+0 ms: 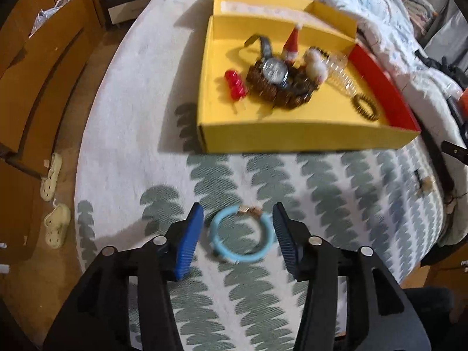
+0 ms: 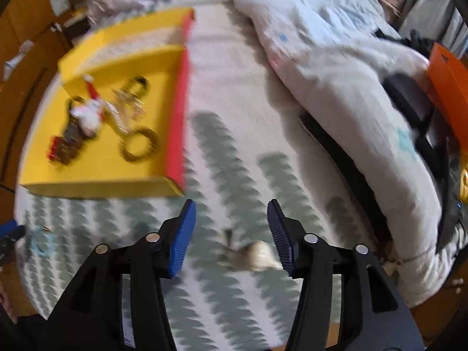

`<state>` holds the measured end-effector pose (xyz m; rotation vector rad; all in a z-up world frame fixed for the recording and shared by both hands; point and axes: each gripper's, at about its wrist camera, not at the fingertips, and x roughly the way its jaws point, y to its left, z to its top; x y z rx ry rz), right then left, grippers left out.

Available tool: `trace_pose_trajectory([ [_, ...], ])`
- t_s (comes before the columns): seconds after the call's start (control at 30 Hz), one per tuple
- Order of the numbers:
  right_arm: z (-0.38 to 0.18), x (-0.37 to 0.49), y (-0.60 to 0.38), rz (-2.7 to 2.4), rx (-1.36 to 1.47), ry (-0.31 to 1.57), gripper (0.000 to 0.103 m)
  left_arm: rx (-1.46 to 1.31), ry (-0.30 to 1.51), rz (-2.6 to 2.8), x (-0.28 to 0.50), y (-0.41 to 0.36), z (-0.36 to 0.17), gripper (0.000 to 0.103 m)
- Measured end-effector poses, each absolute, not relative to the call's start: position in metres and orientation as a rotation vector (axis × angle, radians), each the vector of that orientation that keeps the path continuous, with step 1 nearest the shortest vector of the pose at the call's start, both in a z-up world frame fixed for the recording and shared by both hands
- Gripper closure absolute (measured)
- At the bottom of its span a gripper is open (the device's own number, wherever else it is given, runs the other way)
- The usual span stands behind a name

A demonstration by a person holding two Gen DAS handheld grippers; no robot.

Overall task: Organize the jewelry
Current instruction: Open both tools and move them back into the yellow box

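A light blue bracelet (image 1: 241,236) with a small gold clasp lies flat on the bedspread between the fingers of my open left gripper (image 1: 237,229); the pads stand beside it, apart from it. Beyond it sits a yellow box (image 1: 292,137) holding a wristwatch (image 1: 273,68), a brown beaded bracelet (image 1: 278,92), a red piece (image 1: 234,85), a Santa figure (image 1: 292,45) and a gold ring bracelet (image 1: 364,106). My right gripper (image 2: 231,228) is open over a blurred pale trinket (image 2: 254,256) on the bedspread. The box (image 2: 99,188) and blue bracelet (image 2: 42,242) show at its left.
The bed has a white spread with green leaf print. A rumpled quilt (image 2: 336,67) lies at the right, with an orange box (image 2: 447,84) and dark bags beyond it. Wooden cabinets (image 1: 44,93) and slippers (image 1: 57,228) are left of the bed.
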<state>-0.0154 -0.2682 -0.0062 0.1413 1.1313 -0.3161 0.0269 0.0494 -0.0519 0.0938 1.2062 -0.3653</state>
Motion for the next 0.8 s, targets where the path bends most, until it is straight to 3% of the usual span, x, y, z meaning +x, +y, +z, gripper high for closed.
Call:
trace_pose_trajectory([
  [0.17, 0.007, 0.006, -0.231, -0.189, 0.161, 1.043, 0.045, 0.045, 1.167, -0.388, 0.05, 0.037, -0.034, 0.045],
  [0.43, -0.006, 0.061, -0.19, -0.085, 0.182, 1.027, 0.041, 0.001, 1.176, -0.41, 0.095, 0.008, -0.031, 0.044],
  [0.8, -0.037, 0.123, -0.199, -0.061, 0.193, 1.044, 0.041, -0.014, 1.246, -0.363, 0.159, -0.012, -0.067, 0.04],
])
